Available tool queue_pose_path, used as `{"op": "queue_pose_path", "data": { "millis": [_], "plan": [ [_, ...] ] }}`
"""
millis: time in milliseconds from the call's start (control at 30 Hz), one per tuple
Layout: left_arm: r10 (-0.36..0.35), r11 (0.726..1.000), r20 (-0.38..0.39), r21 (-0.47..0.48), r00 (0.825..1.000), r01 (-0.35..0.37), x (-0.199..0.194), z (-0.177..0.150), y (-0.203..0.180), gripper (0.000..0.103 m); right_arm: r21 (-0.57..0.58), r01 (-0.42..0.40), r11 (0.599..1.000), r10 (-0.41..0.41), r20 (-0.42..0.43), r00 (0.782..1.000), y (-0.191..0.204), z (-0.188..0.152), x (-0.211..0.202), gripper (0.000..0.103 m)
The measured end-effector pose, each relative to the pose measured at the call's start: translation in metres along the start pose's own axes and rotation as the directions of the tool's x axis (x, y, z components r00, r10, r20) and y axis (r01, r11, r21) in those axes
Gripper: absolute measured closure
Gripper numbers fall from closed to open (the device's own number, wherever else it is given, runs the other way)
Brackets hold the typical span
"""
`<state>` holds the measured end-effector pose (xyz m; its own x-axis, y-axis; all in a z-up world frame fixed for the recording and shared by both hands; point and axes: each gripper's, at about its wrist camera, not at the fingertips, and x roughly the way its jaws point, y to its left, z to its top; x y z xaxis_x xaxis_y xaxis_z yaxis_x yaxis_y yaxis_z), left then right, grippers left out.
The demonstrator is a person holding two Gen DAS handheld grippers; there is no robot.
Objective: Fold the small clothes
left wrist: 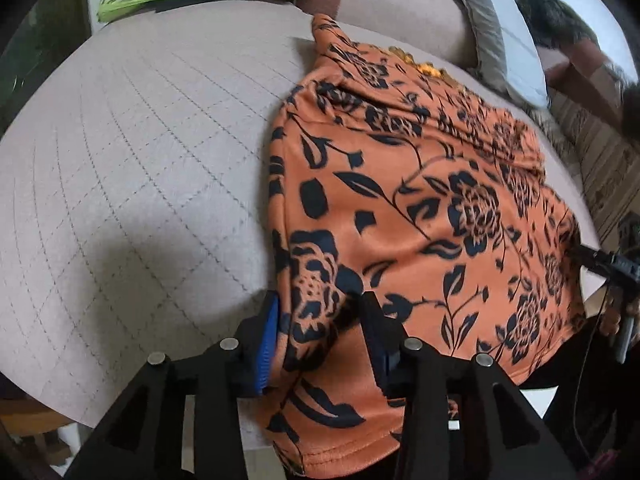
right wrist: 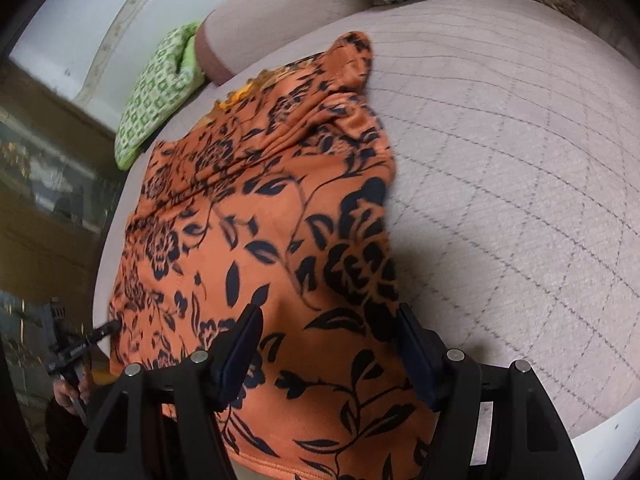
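Lying flat on quilted cushion (left wrist: pixel 140 168), orange floral garment (left wrist: pixel 420 208) overhanging near edge. Left gripper (left wrist: pixel 320 344) pinching hem corner; right gripper (right wrist: pixel 328 356) straddling other corner, jaws wide, gripping nothing. Risking lopsided, bunching fold.

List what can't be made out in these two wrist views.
- Garment hem: cut off by the bottom edge and hidden behind the left gripper in the left view.
- Left grip: fabric bunches between the fingers, pad contact unclear.
- Right gripper: whether its pads touch cloth can't be told.
- Neckline: far, folded, blurred in both views.
- Cushion: partly cut off.
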<state>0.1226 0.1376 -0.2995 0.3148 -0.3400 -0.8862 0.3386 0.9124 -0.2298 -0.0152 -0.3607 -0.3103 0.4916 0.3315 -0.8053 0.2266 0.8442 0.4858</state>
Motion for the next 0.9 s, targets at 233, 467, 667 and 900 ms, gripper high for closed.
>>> {"op": "queue_pose_path", "data": {
  "millis": [233, 467, 667, 900],
  "plan": [
    [-0.043, 0.999, -0.023, -0.031, 0.999, 0.043, 0.0, 0.012, -0.001, 0.095, -0.175, 0.053, 0.983, -0.055, -0.01, 0.998, 0.031, -0.018, 0.0, 0.093],
    [-0.206, 0.977, 0.13, -0.032, 0.97, 0.212, -0.047, 0.055, -0.013, 0.095, -0.04, -0.28, 0.959, 0.283, 0.127, 0.951, 0.026, 0.013, -0.053, 0.095],
    [-0.27, 0.961, 0.201, -0.004, 0.942, 0.276, -0.063, 0.122, -0.024, 0.095, 0.062, -0.458, 0.887, 0.432, 0.241, 0.869, 0.014, 0.078, -0.06, 0.095],
    [-0.26, 0.936, 0.202, -0.186, 0.944, 0.298, 0.001, 0.221, 0.009, 0.095, 0.305, -0.502, 0.809, 0.381, 0.377, 0.844, -0.04, 0.165, -0.004, 0.095]
  ]
}}
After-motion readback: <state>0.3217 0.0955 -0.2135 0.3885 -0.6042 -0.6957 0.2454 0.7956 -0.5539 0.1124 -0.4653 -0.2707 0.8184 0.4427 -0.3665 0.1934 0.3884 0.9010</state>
